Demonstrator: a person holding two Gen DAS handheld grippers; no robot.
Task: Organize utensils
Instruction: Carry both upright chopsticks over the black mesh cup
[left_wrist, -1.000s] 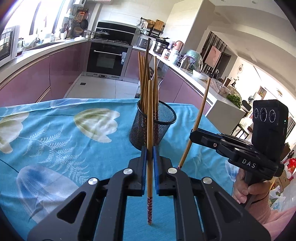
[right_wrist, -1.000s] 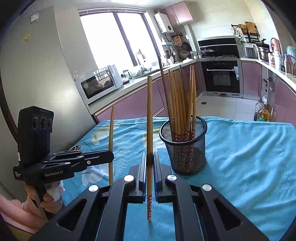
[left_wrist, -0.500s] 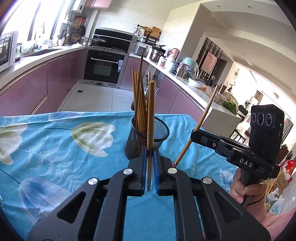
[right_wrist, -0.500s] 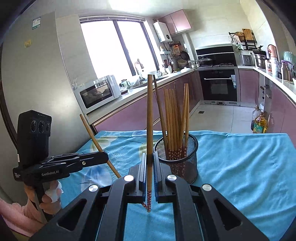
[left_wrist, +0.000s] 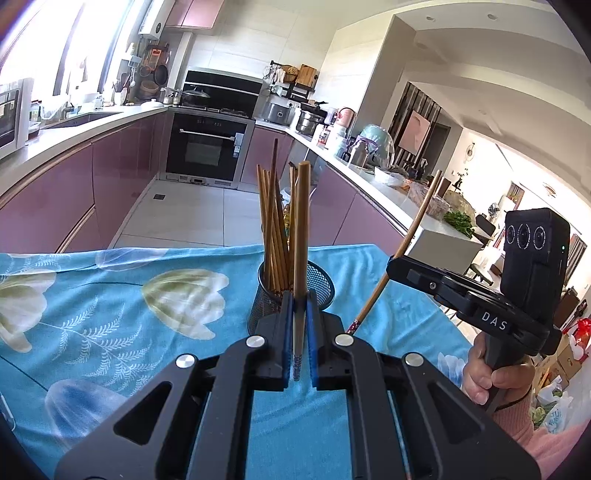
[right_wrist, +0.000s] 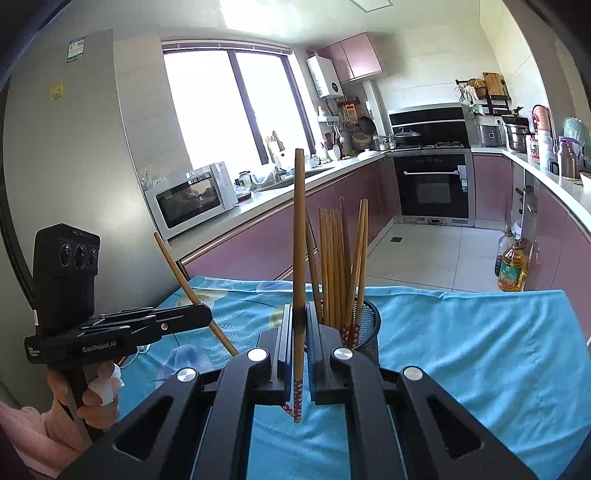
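Gripping one brown wooden chopstick (left_wrist: 301, 236) upright, left gripper (left_wrist: 299, 332); right gripper (right_wrist: 298, 354) likewise w/ another chopstick (right_wrist: 299, 240). Black mesh cup (right_wrist: 367, 325) of chopsticks just ahead on blue floral-cloth surface (right_wrist: 461, 332).

Strong daylight pours in through the large window (right_wrist: 236, 110), which is blown out to plain white in the right wrist view and glares at the far left of the left wrist view. The room is bright, with soft shadows. Both fisheye pictures bend straight lines and darken to black at the corners. Focus looks sharp, though the far dining area (left_wrist: 517, 192) is perhaps slightly overexposed.
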